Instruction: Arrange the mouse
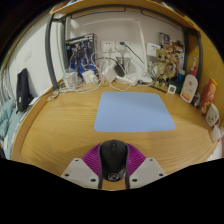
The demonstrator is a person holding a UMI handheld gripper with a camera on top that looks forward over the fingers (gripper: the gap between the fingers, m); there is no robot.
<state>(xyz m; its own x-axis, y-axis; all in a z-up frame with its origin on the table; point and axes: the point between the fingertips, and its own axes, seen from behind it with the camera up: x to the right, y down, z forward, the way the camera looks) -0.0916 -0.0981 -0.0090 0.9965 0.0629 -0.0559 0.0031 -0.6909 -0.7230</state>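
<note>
So right now I'm holding the mouse (114, 160) in the hand-held gripper (114, 172), with both purple pads (96, 160) pressing in on its sides. The grip is looking centred, with the mouse's nose pointing straight ahead along the fingers, so that's a decent start.

Just beyond the fingers I'm looking at bare wooden surface (55, 130), and past that strip the light blue mat (134, 112) is lying flat, a little off to the right of where I'm pointing. My guess is that's where the mouse is supposed to end up, so the step I'm working on is the carry-over and set-down.

How I'm thinking of doing it well: keeping the squeeze steady so the mouse isn't twisting between the pads, drifting forward and slightly right, then coming down level so the base is landing flat near the middle of the mat rather than catching its near edge and wrinkling it. Only opening once it's resting on its own.

Further back there's clutter along the wall, cables (105, 68), a poster (79, 50), some bottles (197, 92) on the right, all well apart from the mat, so I'm not worrying about bumping anything as long as I'm not overshooting.
</note>
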